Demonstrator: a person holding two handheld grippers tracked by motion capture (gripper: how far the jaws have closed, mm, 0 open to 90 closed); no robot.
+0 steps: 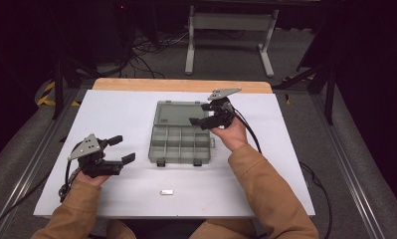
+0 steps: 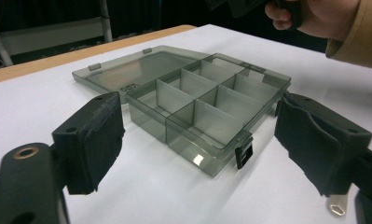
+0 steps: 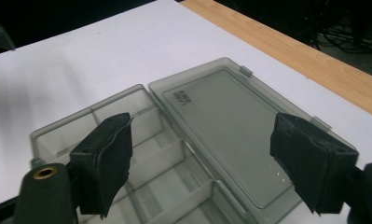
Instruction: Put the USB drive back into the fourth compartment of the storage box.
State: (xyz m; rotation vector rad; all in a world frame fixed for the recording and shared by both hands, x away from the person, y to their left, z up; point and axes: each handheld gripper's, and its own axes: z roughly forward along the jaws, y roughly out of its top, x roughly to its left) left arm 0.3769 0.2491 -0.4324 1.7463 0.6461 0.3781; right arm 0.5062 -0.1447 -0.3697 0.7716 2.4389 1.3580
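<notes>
A smoky-grey clear compartment box (image 1: 180, 144) lies open at the middle of the white table, its lid (image 1: 180, 113) folded flat toward the far side. Its several compartments (image 2: 207, 105) look empty. My left gripper (image 1: 125, 148) rests open on the table to the left of the box, and its jaws frame the box's front corner (image 2: 200, 114) from a short distance. My right gripper (image 1: 200, 113) hovers open over the right part of the box at the hinge line. In its own view the lid (image 3: 225, 126) lies between its spread jaws (image 3: 207, 154).
A small silver metal piece (image 1: 166, 191) lies on the table (image 1: 116, 104) near the front edge, also seen as the metal piece (image 2: 337, 206) beside my left gripper's right jaw. A wooden strip (image 1: 181, 84) edges the far side. A metal stand (image 1: 231, 22) and cables sit on the floor beyond.
</notes>
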